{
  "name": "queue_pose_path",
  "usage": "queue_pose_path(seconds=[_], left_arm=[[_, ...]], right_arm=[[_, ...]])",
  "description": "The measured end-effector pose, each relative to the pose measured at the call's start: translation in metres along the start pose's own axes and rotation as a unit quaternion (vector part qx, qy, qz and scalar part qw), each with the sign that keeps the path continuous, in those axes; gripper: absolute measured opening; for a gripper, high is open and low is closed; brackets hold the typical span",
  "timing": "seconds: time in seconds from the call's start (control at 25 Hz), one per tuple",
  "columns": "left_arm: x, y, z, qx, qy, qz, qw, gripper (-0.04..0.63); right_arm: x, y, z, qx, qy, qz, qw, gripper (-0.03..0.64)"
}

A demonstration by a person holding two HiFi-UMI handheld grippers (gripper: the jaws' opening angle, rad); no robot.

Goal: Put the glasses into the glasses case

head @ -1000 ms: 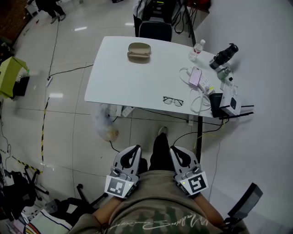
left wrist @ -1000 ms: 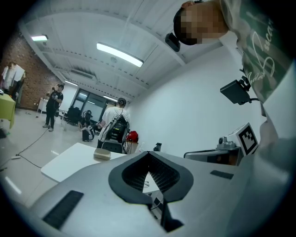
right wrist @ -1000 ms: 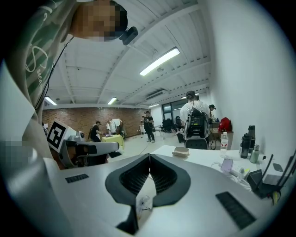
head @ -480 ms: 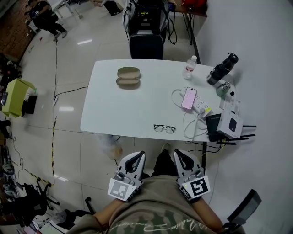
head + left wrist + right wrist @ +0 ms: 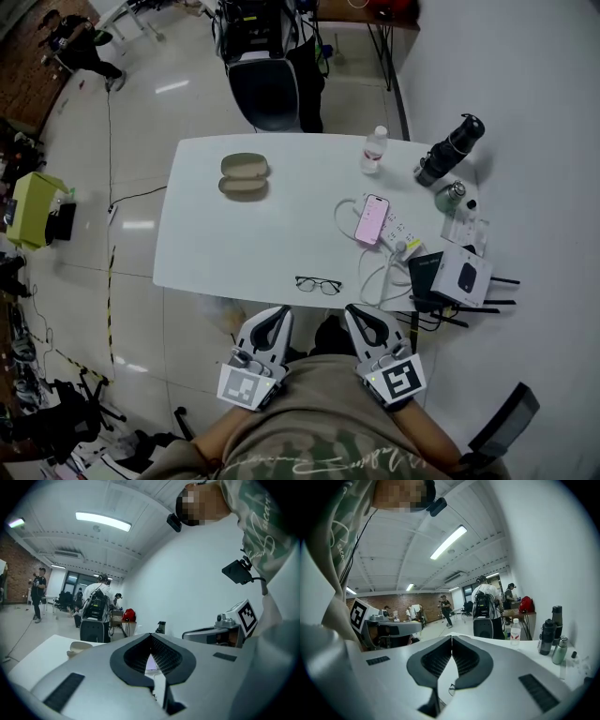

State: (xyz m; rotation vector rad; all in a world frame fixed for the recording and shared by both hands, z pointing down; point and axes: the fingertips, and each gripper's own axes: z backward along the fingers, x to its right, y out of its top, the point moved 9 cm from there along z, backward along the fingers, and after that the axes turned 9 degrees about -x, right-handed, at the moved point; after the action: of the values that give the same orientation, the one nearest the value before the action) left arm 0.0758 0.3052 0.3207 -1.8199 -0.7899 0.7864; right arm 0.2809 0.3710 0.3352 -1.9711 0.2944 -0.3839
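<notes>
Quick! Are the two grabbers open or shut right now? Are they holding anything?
Left gripper: closed, tips touching, holding nothing.
Right gripper: closed, tips touching, holding nothing.

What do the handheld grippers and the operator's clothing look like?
Left gripper and right gripper: light grey shells, tapered jaws lined with black ribbed pads, each carrying a cube of black-and-white square markers. Operator wears an olive top with pale script lettering.
</notes>
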Motion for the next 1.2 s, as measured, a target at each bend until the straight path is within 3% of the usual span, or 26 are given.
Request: queue_pose_path(seconds=[0.44,0.56,0.76,0.96,1.08,1.2], left_arm=[[0.008,-0.003,-0.020,-0.031,0.013,0.003,0.9994,0.000],[0.008,-0.009,-0.018,-0.039,0.012,0.018,0.9990,0.000],[0.005,-0.012,-0.013,-0.040,0.019,0.026,0.9987,0.000],[-0.008,-0.007,-0.016,-0.025,0.023,0.034,0.9988,0.000],[-0.013,-0.003,-0.016,-0.020,0.021,0.010,0.9995,0.000],[-0.020,0.003,-0.016,-0.013,0.022,-0.048,0.9985,0.000]], right_arm=[[0.026,-0.006,-0.010,-0.013,0.025,-0.020,0.999,0.012],[0.026,-0.008,-0.015,-0.009,0.019,-0.044,0.999,0.012],[0.024,-0.016,-0.021,-0.031,0.026,-0.042,0.998,0.012],[0.021,-0.014,-0.036,-0.083,0.046,0.016,0.995,0.012],[0.017,-0.016,-0.052,-0.118,0.059,0.034,0.991,0.012],[0.022,-0.018,-0.064,-0.127,0.041,0.037,0.990,0.012]])
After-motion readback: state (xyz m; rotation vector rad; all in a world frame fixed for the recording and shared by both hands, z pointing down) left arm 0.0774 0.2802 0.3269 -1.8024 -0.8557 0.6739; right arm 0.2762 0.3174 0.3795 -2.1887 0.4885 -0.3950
